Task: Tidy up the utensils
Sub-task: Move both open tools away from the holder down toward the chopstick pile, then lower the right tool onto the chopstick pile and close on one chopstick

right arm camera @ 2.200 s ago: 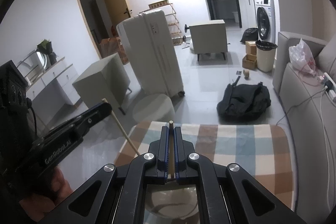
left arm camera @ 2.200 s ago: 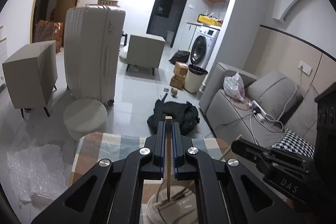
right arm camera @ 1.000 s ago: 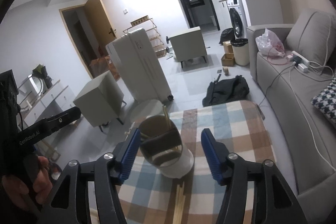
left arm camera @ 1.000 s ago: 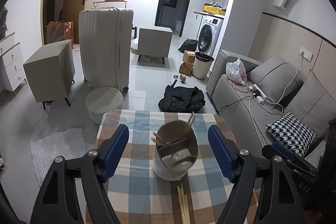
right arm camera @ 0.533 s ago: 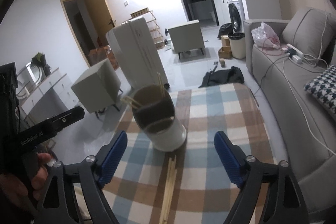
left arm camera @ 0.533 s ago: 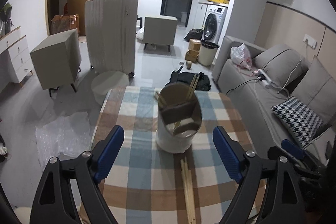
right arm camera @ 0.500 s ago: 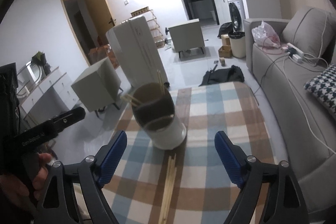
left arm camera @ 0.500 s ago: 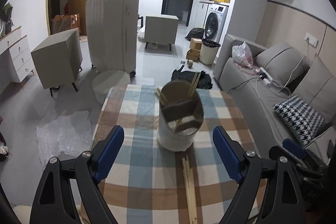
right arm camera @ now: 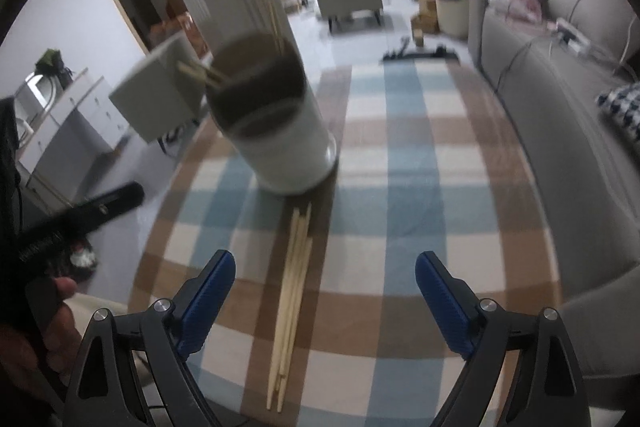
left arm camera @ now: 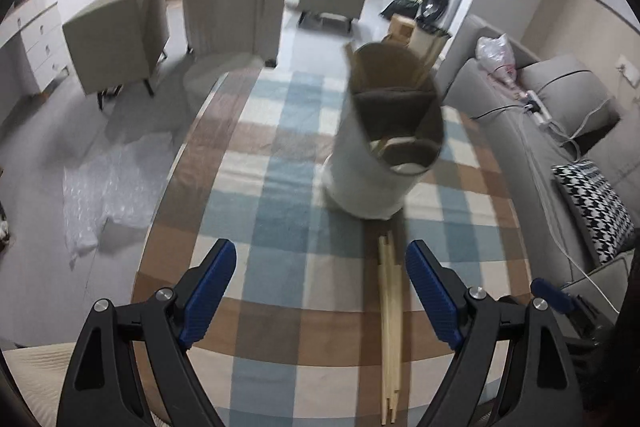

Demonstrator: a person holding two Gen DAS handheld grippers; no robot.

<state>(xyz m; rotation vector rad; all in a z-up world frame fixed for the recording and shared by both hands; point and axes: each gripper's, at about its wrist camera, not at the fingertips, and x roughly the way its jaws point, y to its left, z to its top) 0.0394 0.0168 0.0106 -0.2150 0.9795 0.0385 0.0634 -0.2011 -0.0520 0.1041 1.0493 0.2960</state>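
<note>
Left wrist view: left tongs (left arm camera: 320, 291) gaping wide, nothing between the blue pads, jaws having just been opening. Hovering over the checked worktop (left arm camera: 280, 267), tilted down. Chopsticks (left arm camera: 389, 331) lying in a tight bundle just in front of the white utensil holder (left arm camera: 372, 179), nearer the right pad than the middle of the gap. A few sticks already standing in the holder.

Right wrist view: right tongs (right arm camera: 324, 295) likewise spread, empty, jaws having just been opening too. Same bundle (right arm camera: 292, 299) lying left of centre, pointing at the holder (right arm camera: 288, 147).

Risking, in my judgement: closing off-centre and pinching several sticks at once, scattering the rest; both tongs converging on one bundle and knocking together; nudging the tall holder over while reaching.
</note>
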